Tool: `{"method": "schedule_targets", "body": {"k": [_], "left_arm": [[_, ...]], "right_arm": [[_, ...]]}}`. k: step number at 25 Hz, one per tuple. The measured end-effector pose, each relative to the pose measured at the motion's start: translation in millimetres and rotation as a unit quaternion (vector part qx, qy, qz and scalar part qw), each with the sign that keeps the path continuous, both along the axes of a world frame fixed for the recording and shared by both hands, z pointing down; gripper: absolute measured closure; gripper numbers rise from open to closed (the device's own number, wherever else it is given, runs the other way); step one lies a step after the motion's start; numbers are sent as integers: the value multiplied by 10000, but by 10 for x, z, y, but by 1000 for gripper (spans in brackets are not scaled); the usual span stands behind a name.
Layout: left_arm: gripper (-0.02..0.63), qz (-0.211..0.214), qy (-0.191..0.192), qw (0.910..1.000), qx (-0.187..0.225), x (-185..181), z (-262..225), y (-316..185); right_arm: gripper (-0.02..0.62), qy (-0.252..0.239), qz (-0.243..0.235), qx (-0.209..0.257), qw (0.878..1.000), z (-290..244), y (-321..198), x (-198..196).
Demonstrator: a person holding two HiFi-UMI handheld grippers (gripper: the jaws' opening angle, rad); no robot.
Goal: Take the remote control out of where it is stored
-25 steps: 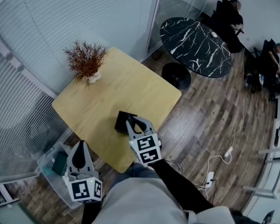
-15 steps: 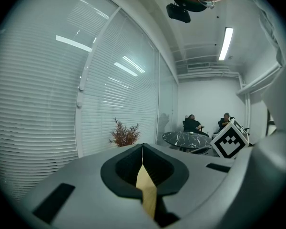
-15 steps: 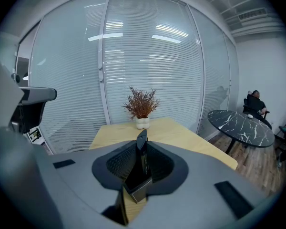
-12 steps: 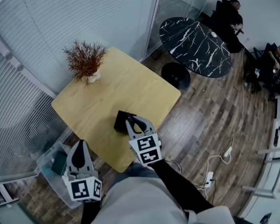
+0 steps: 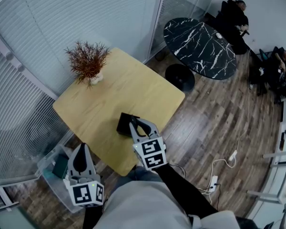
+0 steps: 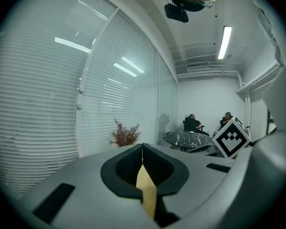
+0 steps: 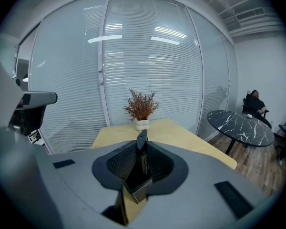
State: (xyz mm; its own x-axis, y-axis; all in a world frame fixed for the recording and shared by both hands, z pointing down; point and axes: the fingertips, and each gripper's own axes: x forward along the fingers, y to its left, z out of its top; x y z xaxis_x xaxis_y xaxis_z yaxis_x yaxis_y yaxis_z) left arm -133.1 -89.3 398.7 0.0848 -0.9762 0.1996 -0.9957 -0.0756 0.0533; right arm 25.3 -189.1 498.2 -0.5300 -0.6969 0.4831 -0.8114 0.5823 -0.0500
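I had the slim black remote control standing upright in its small black open-topped holder, top end poking up past the jaw tips. The right gripper was narrowed onto it, one pad against each side of the remote, with the holder's rim sitting low between the jaws. From the head view that right gripper reached in over the near edge of the light wooden square table, right at the holder; I couldn't pick the remote out from up there. My left gripper hung off to the left, off the table and above a clear plastic bin on the wood-plank floor. In its own view the left gripper had its tips pressed together with nothing between them. At the table's far corner stood a dried reddish-brown plant in a white pot, well apart from the holder. Beyond that was a round black marble-topped table, with white blinds behind glass along the wall.
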Motion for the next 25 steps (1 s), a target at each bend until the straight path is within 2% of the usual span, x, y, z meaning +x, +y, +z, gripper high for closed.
{"method": "schedule_targets", "body": {"k": [25], "left_arm": [[597,-19,8,10000,25,8,-15,41]], "right_arm": [[529,-185,88,162,9997,-163,32,62]]}}
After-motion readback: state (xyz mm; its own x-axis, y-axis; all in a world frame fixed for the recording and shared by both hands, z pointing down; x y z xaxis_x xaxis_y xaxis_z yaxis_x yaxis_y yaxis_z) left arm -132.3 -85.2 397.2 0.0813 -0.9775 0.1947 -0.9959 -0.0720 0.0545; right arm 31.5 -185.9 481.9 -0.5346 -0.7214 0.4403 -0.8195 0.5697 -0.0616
